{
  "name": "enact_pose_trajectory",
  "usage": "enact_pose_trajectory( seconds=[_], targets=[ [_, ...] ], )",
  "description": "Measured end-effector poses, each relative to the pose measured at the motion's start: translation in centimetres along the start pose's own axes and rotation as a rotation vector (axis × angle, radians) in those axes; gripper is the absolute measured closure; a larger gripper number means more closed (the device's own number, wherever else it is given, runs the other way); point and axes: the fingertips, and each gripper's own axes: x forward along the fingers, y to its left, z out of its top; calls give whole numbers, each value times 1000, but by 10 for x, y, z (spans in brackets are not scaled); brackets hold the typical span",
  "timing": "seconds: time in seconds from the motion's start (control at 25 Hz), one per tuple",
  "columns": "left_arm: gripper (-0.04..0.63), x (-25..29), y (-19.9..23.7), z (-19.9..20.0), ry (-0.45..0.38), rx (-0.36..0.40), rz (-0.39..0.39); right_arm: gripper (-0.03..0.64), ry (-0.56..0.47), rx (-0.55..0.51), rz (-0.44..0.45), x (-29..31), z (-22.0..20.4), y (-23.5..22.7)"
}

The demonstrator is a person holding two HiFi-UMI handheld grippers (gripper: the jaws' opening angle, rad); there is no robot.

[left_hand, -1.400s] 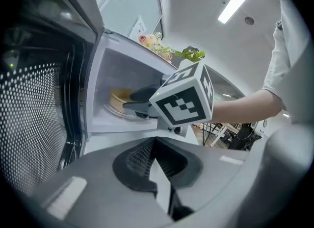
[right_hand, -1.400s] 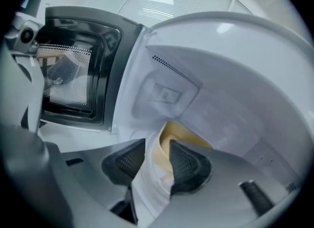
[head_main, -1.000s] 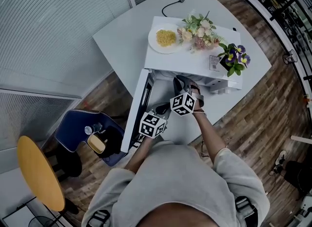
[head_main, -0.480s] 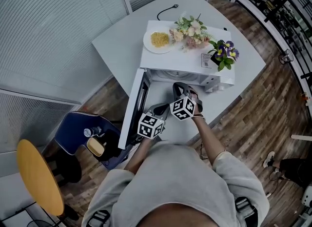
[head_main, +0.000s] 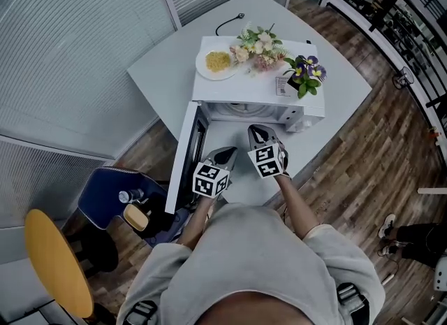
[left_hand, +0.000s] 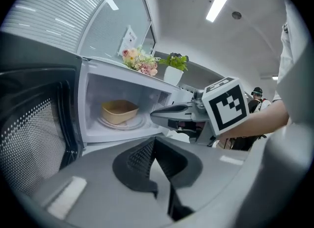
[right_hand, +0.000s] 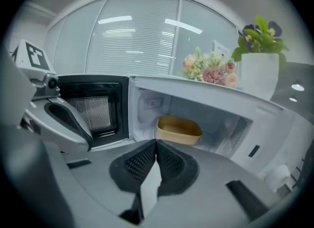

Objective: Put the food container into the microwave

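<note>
I find the food container (right_hand: 178, 129) inside the microwave (head_main: 258, 93), resting on the turntable (left_hand: 123, 123). The door (head_main: 183, 154) stands open at the cavity's 9 o'clock side.

Right gripper (right_hand: 156, 146): jaws closed together with nothing between them. The container is at its 12 o'clock, apart from it.

Left gripper (left_hand: 154, 143): jaws likewise closed and empty, container at its 11 o'clock.

On the microwave's roof are a plate (head_main: 204, 70) of food, flowers (head_main: 255, 39) and a potted plant (head_main: 302, 73).
</note>
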Motion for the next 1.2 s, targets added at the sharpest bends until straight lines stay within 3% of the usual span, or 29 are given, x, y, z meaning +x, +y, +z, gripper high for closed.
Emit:
enact_pose_trajectory(
  seconds=[0.36, 0.8, 1.2],
  targets=[
    [584, 3, -2, 11, -9, 25, -2, 601, -77, 138, -73, -50, -3, -16],
    [584, 13, -15, 21, -11, 61, -39, 601, -73, 198, -171, -101, -25, -38],
    [584, 5, -4, 35, -34, 73, -12, 603, -89, 259, -256, -130, -33, -57]
  ],
)
